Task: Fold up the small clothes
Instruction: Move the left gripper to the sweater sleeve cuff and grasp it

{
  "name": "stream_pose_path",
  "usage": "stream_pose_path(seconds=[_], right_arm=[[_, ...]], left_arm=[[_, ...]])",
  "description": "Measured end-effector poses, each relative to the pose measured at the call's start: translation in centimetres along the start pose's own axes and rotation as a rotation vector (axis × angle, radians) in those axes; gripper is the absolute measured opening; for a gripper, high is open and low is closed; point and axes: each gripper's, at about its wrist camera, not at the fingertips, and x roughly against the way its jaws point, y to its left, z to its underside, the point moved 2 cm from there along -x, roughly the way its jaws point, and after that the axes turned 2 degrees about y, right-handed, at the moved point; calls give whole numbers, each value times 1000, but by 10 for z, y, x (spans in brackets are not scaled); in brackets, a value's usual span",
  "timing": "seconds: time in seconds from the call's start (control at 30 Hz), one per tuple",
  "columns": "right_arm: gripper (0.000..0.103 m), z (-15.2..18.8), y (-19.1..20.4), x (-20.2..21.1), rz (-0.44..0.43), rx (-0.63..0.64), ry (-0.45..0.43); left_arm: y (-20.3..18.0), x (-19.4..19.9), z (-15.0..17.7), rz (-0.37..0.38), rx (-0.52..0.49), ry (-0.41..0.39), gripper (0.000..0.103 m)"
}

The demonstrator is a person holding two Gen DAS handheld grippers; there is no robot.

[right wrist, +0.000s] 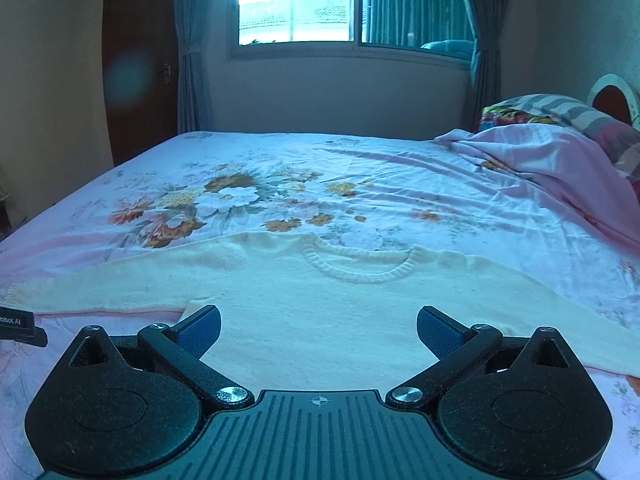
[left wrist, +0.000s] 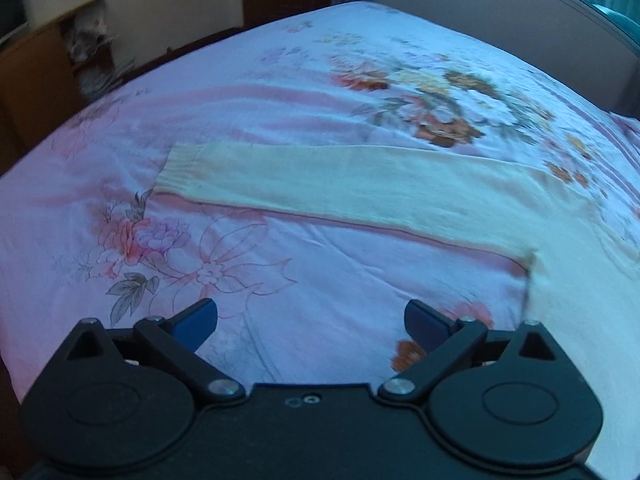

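Observation:
A cream knitted sweater (right wrist: pixel 320 320) lies flat, front up, on the floral bedsheet (right wrist: pixel 280 184), its ribbed round collar (right wrist: pixel 360 268) on the far side. In the left wrist view its left sleeve (left wrist: pixel 340 188) stretches straight out to the left, ending in a ribbed cuff (left wrist: pixel 180 172). My left gripper (left wrist: pixel 311 320) is open and empty, above the sheet just in front of that sleeve. My right gripper (right wrist: pixel 319 328) is open and empty, above the sweater's body. The sweater's bottom hem is hidden under the grippers.
A rumpled pink blanket (right wrist: pixel 560 168) and striped pillows (right wrist: pixel 568 114) lie at the right head of the bed. A window (right wrist: pixel 296 0) with curtains is beyond the far edge. A wooden cabinet (left wrist: pixel 36 80) stands beyond the bed's left edge.

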Motion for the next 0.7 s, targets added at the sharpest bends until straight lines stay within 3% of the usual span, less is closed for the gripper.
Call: stream_pose_path(seconds=[0.37, 0.53, 0.7], right_arm=[[103, -12, 26, -71, -8, 26, 37], [103, -16, 29, -92, -12, 17, 57], [103, -12, 32, -107, -13, 30, 73]], left_arm=[[39, -58, -31, -15, 179, 82, 91], [61, -80, -41, 35, 315, 115, 83], [81, -98, -57, 60, 412, 102, 83]])
